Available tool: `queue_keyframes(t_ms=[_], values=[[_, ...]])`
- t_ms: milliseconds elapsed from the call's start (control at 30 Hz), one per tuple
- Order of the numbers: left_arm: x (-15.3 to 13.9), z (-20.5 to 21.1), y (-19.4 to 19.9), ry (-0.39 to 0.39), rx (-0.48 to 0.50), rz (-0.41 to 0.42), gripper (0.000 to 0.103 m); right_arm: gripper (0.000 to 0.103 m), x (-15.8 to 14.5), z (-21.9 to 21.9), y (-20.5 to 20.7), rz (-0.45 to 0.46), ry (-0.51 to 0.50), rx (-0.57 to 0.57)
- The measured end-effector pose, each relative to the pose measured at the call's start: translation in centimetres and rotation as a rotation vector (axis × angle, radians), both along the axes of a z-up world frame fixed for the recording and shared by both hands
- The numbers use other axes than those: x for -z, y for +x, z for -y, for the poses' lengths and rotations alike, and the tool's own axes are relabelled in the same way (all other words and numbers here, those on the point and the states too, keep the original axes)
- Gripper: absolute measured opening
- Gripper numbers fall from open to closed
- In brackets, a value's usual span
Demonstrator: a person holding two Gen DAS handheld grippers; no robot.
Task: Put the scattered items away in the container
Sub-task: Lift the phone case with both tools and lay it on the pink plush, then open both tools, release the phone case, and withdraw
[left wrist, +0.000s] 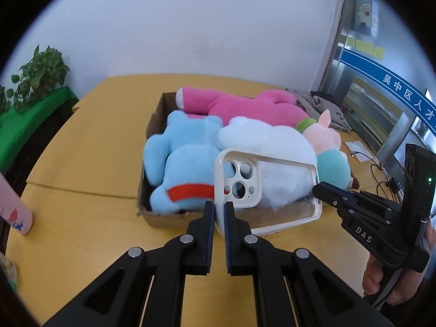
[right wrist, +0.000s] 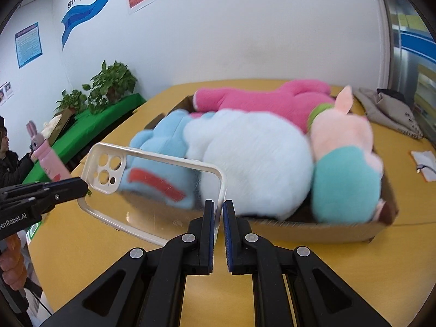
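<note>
A clear phone case with a cream rim (left wrist: 275, 190) (right wrist: 147, 188) is held in the air just in front of the cardboard box (left wrist: 160, 219) (right wrist: 327, 230). My left gripper (left wrist: 219, 209) is shut on its camera-hole end. My right gripper (right wrist: 218, 209) is shut on its opposite end, and it also shows in the left wrist view (left wrist: 317, 189). The left gripper shows at the left edge of the right wrist view (right wrist: 81, 188). The box holds a blue plush (left wrist: 185, 163), a white plush (right wrist: 253, 163), a pink plush (left wrist: 245, 106) and a pig plush (right wrist: 346, 163).
The box sits on a yellow table (left wrist: 90, 147). A pink bottle (left wrist: 13, 209) stands at the table's left edge. A grey cloth (right wrist: 389, 109) and a paper with a cable (right wrist: 425, 163) lie at the right. Plants on a green cloth (right wrist: 109, 90) stand beyond the table.
</note>
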State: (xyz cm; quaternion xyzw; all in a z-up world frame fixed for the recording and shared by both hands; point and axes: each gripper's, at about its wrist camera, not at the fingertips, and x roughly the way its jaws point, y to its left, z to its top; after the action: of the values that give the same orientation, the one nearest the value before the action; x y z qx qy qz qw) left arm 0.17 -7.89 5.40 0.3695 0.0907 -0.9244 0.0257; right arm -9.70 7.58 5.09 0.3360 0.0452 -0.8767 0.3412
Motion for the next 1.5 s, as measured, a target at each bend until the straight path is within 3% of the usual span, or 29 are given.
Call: queue_keyframes(t_ms=[467,633,800,900,967,1033,1067,1100,1133,1233,1500], values=[[-4.6,-1.4,-15.8,0.018,0.16,-0.091,0.006,0.007,-6.5,-0.7,-12.2,-0.087,0.027,0.149],[-1.7,-1.6,-22.4,0.06,0.154,0.006,0.006,0.007,-5.2,0.2,-17.8,-0.028,0.083,0.177],[2.6,-1.3,-25.9,0.082,0.096,0.113,0.006,0.008,-1.2,1.4,-21.4,0.072,0.147,0.187],[3.4,-1.0,-25.5,0.061,0.067,0.131,0.01,0.009,-0.5,1.7,-21.0,0.042,0.174,0.181],[2.7,-0.5,-24.2,0.059,0.056,0.112,0.021,0.028,-0.7,1.3,-20.6,0.036,0.175,0.179],[1.5,-0.4,-22.3,0.039,0.035,0.075,0.04,0.075,-1.6,0.5,-19.6,0.018,0.142,0.179],[0.9,-0.4,-21.5,0.025,0.028,0.058,0.046,0.084,-2.2,-0.1,-18.7,0.003,0.12,0.184],[0.2,-0.5,-20.3,0.001,0.016,0.033,0.059,0.094,-3.0,-0.7,-17.5,-0.015,0.102,0.188],[-0.4,-0.6,-19.2,-0.022,0.002,0.009,0.068,0.095,-3.6,-1.0,-16.5,-0.034,0.092,0.185],[-2.0,-1.2,-14.6,-0.076,-0.032,-0.069,0.079,0.103,-5.0,-2.0,-12.3,-0.088,0.074,0.132],[-1.2,-3.6,-6.5,-0.1,-0.053,-0.099,0.079,0.103,-3.9,-4.3,-3.1,-0.135,0.053,0.127]])
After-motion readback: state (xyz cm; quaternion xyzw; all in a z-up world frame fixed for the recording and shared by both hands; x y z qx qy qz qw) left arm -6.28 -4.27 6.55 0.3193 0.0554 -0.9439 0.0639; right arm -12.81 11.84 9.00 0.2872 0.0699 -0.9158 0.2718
